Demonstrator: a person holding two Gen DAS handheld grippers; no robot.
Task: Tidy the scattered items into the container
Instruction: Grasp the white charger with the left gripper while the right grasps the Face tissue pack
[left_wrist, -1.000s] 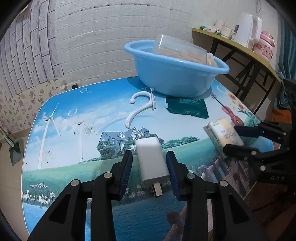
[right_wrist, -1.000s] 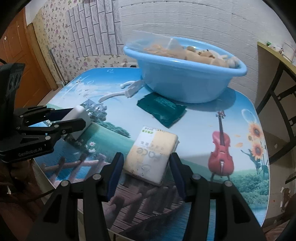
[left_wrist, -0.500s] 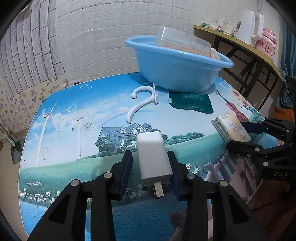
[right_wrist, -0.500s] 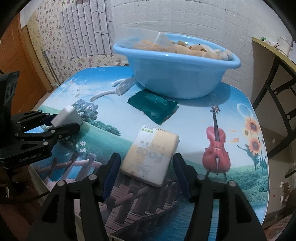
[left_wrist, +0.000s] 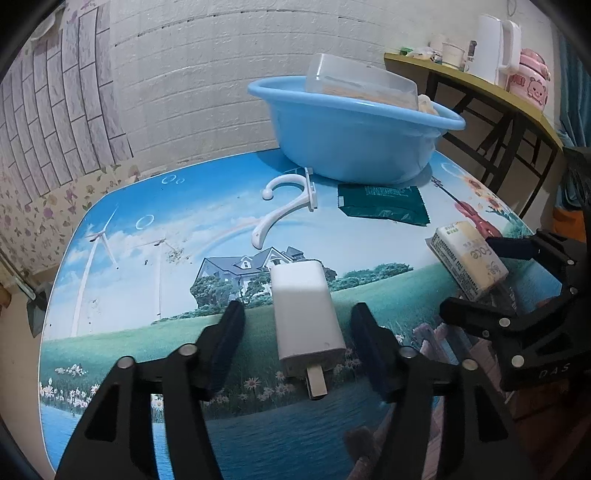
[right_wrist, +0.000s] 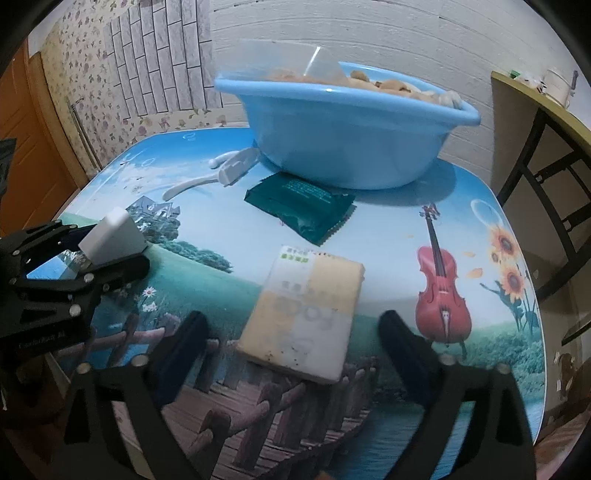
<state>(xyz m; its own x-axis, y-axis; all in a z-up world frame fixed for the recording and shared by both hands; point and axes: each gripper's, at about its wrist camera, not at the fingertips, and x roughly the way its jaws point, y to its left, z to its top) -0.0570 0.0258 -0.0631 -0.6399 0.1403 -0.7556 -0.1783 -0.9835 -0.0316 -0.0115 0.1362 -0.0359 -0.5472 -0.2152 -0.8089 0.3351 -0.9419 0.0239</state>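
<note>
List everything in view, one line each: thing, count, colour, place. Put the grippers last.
basin: 1, light blue, far end of the table, already holding things.
clear box: 1, see-through, tilted inside the basin.
hook: 1, white, flat on the table in front of the basin.
packet: 1, dark green, flat in front of the basin.
tissue pack: 1, yellow and white, between the right gripper's fingers.
charger: 1, white, between the left gripper's fingers.
table: 1, printed landscape picture.
kettle: 1, white, on the side shelf.
left gripper: 1, black, jaws just opened, clear of the charger.
right gripper: 1, black, jaws just opened wide, clear of the pack.
</note>
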